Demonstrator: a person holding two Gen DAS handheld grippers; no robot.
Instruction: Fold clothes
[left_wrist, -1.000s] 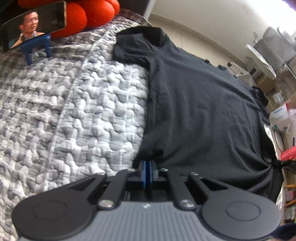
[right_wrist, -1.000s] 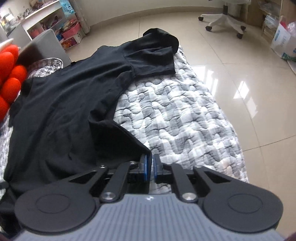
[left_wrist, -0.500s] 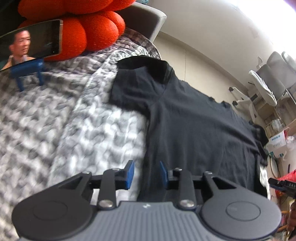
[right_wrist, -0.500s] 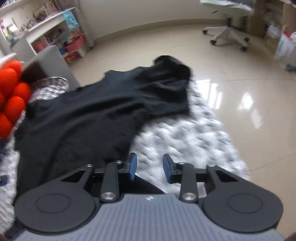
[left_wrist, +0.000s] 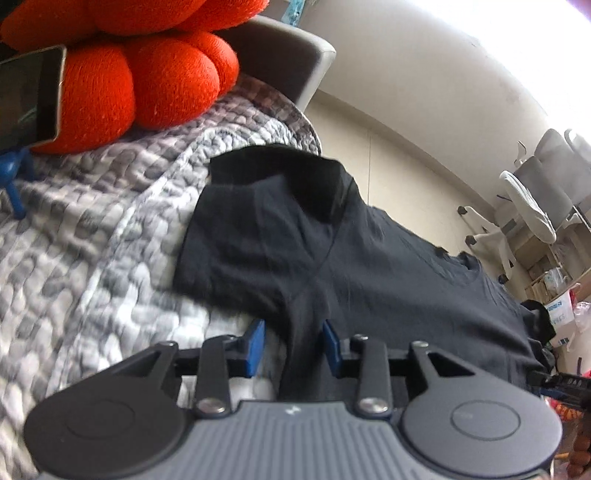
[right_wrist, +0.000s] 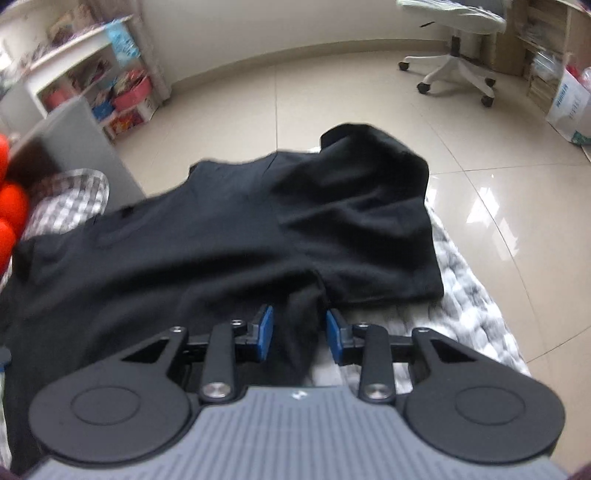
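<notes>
Black shirt (left_wrist: 369, 266): spread flat on my quilted bed (left_wrist: 92, 258).
Left gripper (left_wrist: 291, 341): jaws just parted, hem dropped, near sleeve.
Right gripper (right_wrist: 299, 332): same, spread, nothing pinched.
Meaning: I'd fold sleeves next.

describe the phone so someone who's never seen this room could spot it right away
Start at the grey quilted bed and look to its head, where a lumpy orange cushion sits. The phone leans against that cushion on a small blue stand. It is the only flat, dark-screened, hard-edged thing there.
</notes>
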